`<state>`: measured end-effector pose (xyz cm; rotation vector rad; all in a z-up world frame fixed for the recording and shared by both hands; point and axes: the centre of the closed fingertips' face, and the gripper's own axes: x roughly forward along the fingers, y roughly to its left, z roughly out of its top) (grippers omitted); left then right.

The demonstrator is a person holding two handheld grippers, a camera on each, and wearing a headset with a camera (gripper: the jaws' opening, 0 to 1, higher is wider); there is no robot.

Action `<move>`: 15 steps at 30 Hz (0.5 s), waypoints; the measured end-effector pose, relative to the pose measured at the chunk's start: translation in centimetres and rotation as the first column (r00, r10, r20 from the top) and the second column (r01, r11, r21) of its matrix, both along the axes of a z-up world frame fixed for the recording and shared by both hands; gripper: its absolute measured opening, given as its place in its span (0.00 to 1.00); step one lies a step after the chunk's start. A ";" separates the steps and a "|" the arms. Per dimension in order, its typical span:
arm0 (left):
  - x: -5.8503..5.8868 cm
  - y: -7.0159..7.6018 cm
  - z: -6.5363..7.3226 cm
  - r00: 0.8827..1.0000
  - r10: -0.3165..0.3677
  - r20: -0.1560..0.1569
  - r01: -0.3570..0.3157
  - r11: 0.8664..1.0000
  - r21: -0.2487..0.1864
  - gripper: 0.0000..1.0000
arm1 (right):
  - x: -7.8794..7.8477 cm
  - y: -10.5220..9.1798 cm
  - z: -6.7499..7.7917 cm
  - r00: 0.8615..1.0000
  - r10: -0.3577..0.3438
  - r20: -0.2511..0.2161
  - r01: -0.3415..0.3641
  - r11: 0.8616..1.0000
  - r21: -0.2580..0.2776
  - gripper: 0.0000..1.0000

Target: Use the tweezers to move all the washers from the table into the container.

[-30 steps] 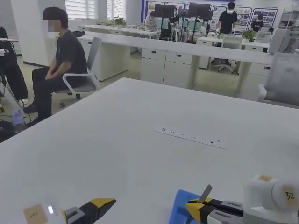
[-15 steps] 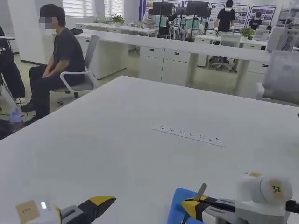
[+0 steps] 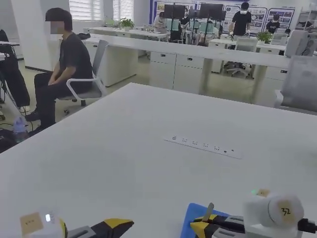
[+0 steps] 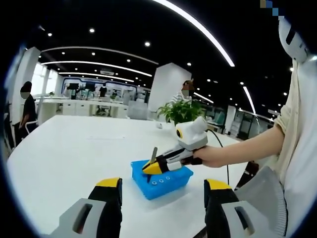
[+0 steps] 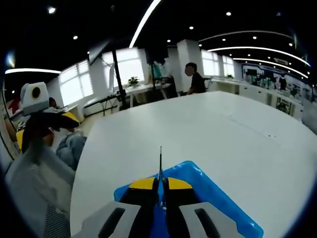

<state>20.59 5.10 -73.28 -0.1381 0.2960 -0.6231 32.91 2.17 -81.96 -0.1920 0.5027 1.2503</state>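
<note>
My left gripper [image 4: 163, 184] near left over the white table [image 3: 124, 148], yellow-tipped jaws spread, nothing between them, my right gripper [image 5: 160, 184] near right, jaws pinching thin metal tweezers [image 5: 160, 162], held above the blue plastic container [image 3: 190, 220].

A container [image 3: 190, 218] sits on the table [image 3: 124, 148] near its front edge, with tweezers [image 3: 209, 210] in the right gripper [image 3: 198, 228] over it and the left gripper [image 3: 124, 225] off to its left. A power strip [image 3: 203, 146] lies behind, and 1 person [image 3: 64, 74] sits on a chair [image 3: 94, 79] at far left.
</note>
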 end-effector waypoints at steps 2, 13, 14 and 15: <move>-0.1 -0.2 0.0 1.000 -0.013 -0.009 0.012 1.000 -0.012 0.67 | 0.0 0.0 0.0 1.000 0.007 0.003 -0.007 1.000 0.000 0.03; 0.0 -0.9 0.2 0.994 -0.081 -0.070 0.078 0.996 -0.044 0.60 | -0.3 -0.6 1.4 0.999 0.011 0.041 -0.012 1.000 0.017 0.04; 0.1 -1.0 0.3 0.993 -0.088 -0.073 0.085 0.996 -0.041 0.59 | -0.6 -0.8 1.7 0.999 0.016 0.047 -0.017 1.000 0.017 0.04; 0.2 -1.2 0.4 0.992 -0.101 -0.070 0.098 0.994 -0.042 0.58 | -0.8 -0.9 2.1 0.999 0.016 0.048 -0.017 1.000 0.019 0.04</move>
